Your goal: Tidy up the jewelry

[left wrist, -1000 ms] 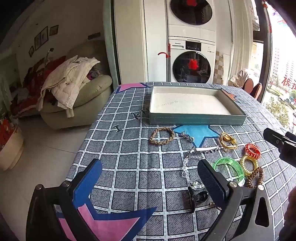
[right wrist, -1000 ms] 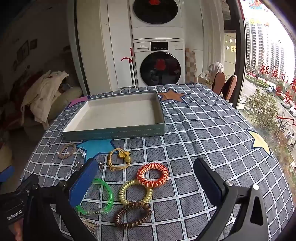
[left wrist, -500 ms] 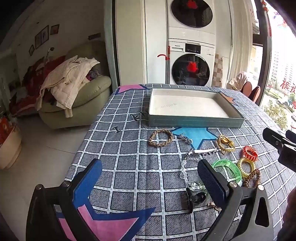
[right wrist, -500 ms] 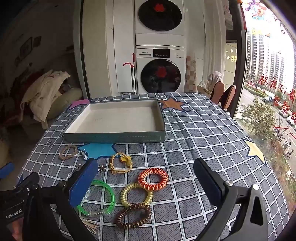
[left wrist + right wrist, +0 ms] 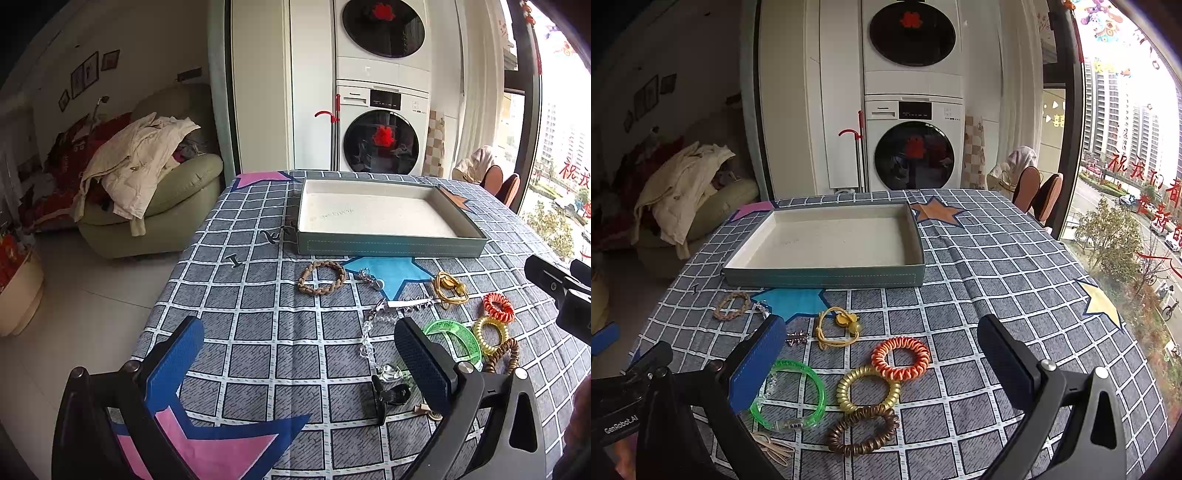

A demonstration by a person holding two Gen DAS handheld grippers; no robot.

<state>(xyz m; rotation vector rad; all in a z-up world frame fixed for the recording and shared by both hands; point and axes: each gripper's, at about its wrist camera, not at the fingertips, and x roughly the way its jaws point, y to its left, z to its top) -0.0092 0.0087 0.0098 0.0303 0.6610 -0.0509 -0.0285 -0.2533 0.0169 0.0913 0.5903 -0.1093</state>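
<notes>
An empty teal tray [image 5: 388,246] [image 5: 827,275] stands at the far side of the checked tablecloth. In front of it lie a braided bracelet [image 5: 321,277] [image 5: 731,305], a crystal chain [image 5: 369,332], a yellow cord with a charm [image 5: 836,326], an orange coil band [image 5: 900,357], a gold coil band [image 5: 868,387], a brown coil band [image 5: 863,429] and a green bangle [image 5: 790,397]. My left gripper [image 5: 299,363] is open and empty above the near left of the table. My right gripper [image 5: 882,363] is open and empty above the coil bands.
A black clip [image 5: 388,397] lies near my left gripper's right finger. Thin rubber bands [image 5: 774,446] lie at the table's near edge. A sofa with clothes [image 5: 147,184] stands left of the table, stacked washing machines [image 5: 382,122] behind it, chairs [image 5: 1038,195] by the window.
Both grippers have drawn back and risen slightly, so the tray and jewelry sit a little further off in view. Both stay open and empty. Nothing on the table has moved.
</notes>
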